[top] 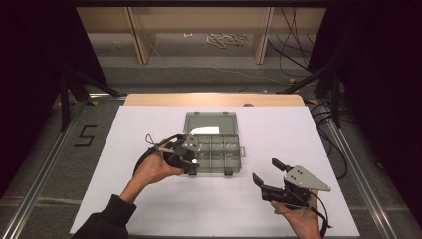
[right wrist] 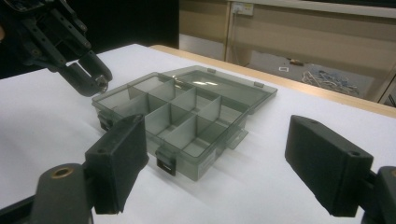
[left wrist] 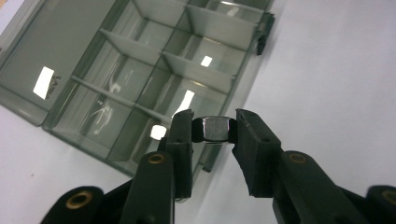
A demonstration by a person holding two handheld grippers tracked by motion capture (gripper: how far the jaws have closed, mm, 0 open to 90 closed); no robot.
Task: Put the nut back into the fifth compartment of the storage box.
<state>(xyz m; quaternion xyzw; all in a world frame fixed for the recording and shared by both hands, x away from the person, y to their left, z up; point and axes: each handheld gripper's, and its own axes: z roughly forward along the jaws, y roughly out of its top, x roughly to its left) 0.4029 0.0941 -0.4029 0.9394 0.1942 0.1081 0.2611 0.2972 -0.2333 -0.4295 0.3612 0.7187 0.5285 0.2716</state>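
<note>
The left hand-held gripper (left wrist: 214,128) has its two black jaws closed partway on a small metal nut (left wrist: 214,129). The nut sits pinched between the tips, one flat side against each jaw. It is off the worktop (top: 149,199), up in the air at the near left corner of the box (top: 213,149).

The box is a see-through grey one with its lid (top: 210,123) laid open flat behind it. Inside are little walls that cut it into small rooms. From these pictures, all the rooms look bare.

The right hand-held gripper (top: 268,174) rests off to the side, well apart from the box. Its jaws stand wide open and have nothing between them.

So the step in hand looks like this: carry the nut to the box and put it in one of the rooms. The nut is by the edge of the box, not yet clearly over a room.

Next, the left hand should bring the nut right over one room, go down a bit between the little walls, and then open the jaws so the nut drops in. If the jaws open too soon, the nut may hit the rim and roll away across the white worktop.
</note>
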